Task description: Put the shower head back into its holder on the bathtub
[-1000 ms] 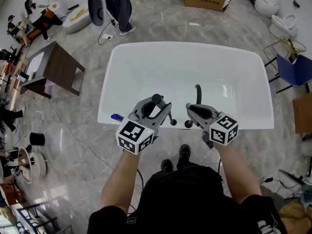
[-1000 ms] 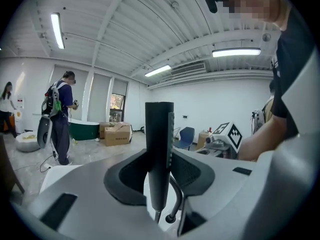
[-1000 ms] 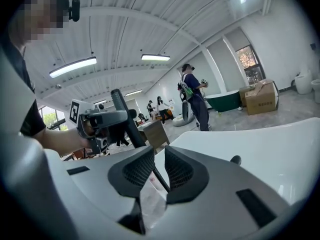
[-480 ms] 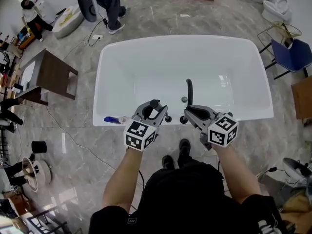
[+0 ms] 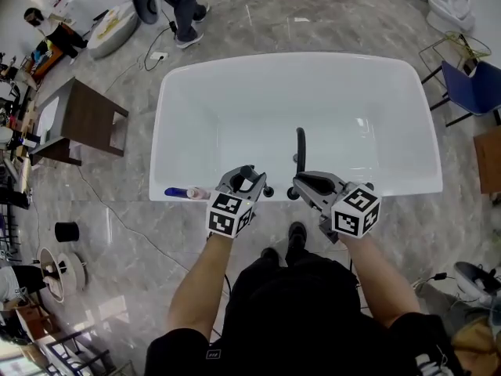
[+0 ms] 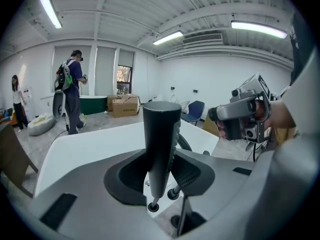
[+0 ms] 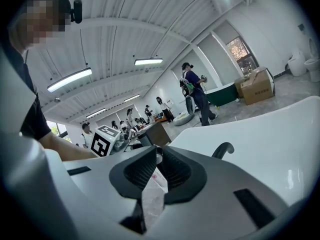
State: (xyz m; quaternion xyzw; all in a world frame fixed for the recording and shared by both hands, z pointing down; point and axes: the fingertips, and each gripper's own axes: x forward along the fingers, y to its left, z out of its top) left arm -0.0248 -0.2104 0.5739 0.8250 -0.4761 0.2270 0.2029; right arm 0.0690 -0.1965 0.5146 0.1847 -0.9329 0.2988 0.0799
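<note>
The shower head (image 6: 161, 129), judged stiff, smooth and fairly light, is being clamped by its dark handle between the jaws of the left gripper (image 6: 160, 171), while those of the right gripper (image 7: 157, 171), narrowly apart with nothing between them, have just been closing.

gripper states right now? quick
Left gripper: closed on the black cylindrical shower head handle.
Right gripper: open, narrow gap; jaws have just been closing, nothing visibly gripped.

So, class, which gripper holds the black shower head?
The left gripper: the shower head stands between its jaws; the right gripper, jaws just closing, grips nothing.
</note>
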